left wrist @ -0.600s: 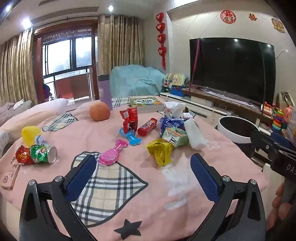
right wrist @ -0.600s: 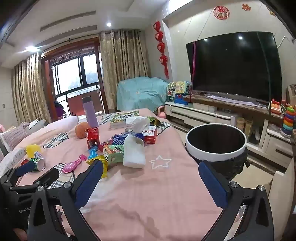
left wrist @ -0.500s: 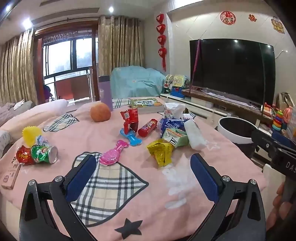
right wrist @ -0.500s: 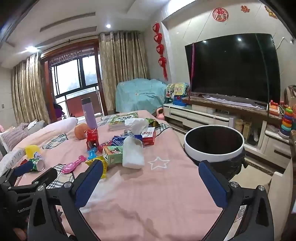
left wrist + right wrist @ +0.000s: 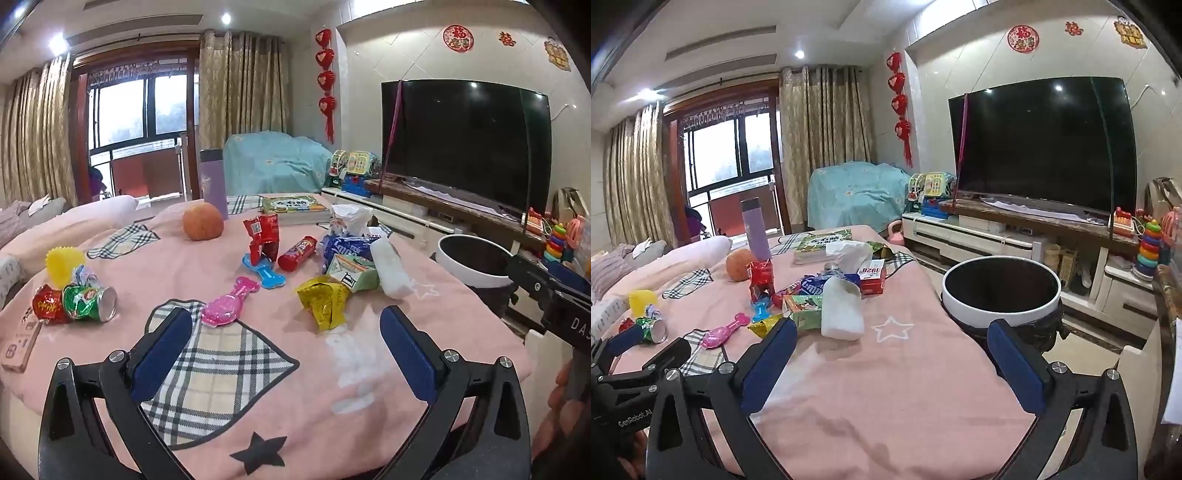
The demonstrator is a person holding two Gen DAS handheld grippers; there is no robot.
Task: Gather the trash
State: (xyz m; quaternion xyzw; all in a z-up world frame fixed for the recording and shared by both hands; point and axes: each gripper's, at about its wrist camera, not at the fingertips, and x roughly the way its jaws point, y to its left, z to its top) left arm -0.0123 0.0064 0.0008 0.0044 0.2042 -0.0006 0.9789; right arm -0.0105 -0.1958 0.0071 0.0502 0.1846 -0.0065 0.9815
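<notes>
Both claws, left (image 5: 284,350) and right (image 5: 892,360), hang wide open and empty over the pink bed (image 5: 886,406); wrappers (image 5: 325,301), cartons and cans (image 5: 88,302) lie uncollected mid-bed, the bin (image 5: 999,295) waits off its right edge.

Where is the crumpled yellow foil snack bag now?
In the left wrist view, the crumpled yellow foil snack bag lies mid-frame on the pink blanket, just in front of the green paper carton.
</notes>
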